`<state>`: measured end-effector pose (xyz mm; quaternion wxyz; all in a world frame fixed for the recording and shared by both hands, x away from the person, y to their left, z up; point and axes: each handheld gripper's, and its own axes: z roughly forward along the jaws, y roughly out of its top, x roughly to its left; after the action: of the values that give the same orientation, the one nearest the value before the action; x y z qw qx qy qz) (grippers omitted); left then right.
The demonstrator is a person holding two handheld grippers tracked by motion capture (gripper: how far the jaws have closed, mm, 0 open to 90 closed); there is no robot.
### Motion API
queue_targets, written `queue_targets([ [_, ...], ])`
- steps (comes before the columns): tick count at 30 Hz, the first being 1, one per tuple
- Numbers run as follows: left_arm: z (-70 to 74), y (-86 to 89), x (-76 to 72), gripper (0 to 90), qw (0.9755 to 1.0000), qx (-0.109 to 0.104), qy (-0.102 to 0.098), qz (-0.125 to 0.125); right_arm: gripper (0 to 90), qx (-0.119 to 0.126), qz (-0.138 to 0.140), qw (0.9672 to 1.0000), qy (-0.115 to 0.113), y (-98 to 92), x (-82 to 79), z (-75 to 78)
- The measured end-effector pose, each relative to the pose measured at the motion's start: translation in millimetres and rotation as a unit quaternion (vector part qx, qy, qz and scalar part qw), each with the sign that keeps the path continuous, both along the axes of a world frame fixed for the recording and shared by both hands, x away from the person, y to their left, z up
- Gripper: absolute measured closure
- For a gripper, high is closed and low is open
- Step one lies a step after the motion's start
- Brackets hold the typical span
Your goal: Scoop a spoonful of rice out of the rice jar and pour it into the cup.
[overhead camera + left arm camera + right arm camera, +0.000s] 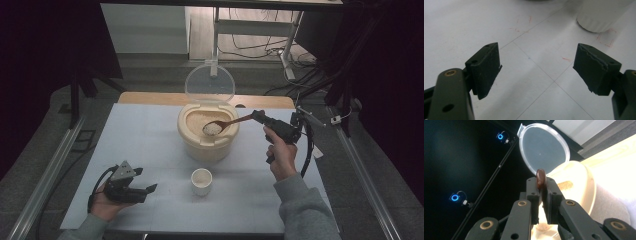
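Spoon handle [540,178]: only its end is seen in the right gripper view, clamped between the jaws; the bowl is hidden behind them.
White cup [600,15]: cut off by the top edge in the left gripper view; only its base and lower wall are seen.
Container [584,187]: its near part is covered by the jaws in the right gripper view; its inside is largely hidden.
Rice on the spoon [212,129]: single grains are too small to be told in the high view.
Person's forearms [305,210]: cut off by the bottom edge.
Far right cables [295,60]: their ends are lost in darkness.
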<state>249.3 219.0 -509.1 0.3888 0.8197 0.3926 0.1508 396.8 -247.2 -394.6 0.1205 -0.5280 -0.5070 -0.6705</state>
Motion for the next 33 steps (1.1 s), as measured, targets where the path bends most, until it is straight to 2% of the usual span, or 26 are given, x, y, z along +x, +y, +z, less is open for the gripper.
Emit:
queue_targets([
  [6, 0.3, -0.2, -0.3, 20.9, 1.0000, 0.000, -0.001, -0.001, 83.2, 0.001, 0.005, 1.0000, 0.005, -2.2, -5.6, -1.1],
  [12, 0.2, -0.1, -0.1, 20.9, 1.0000, 0.001, -0.001, 0.000, 83.2, 0.011, -0.004, 0.9998, 0.017, -7.5, -3.4, -8.3],
  [18, 0.1, -0.2, 0.0, 20.9, 1.0000, 0.001, 0.000, 0.001, 83.2, 0.012, 0.002, 0.9997, 0.020, -8.1, -5.0, -9.7],
  [25, 0.8, -0.3, -0.6, 20.9, 1.0000, 0.000, -0.001, 0.000, 83.2, 0.014, 0.014, 0.9995, 0.024, -9.1, -13.2, -9.9],
  [33, 0.9, -0.2, -0.5, 20.9, 1.0000, -0.001, -0.001, 0.001, 83.2, 0.017, 0.029, 0.9988, 0.036, -10.0, -27.0, -19.6],
])
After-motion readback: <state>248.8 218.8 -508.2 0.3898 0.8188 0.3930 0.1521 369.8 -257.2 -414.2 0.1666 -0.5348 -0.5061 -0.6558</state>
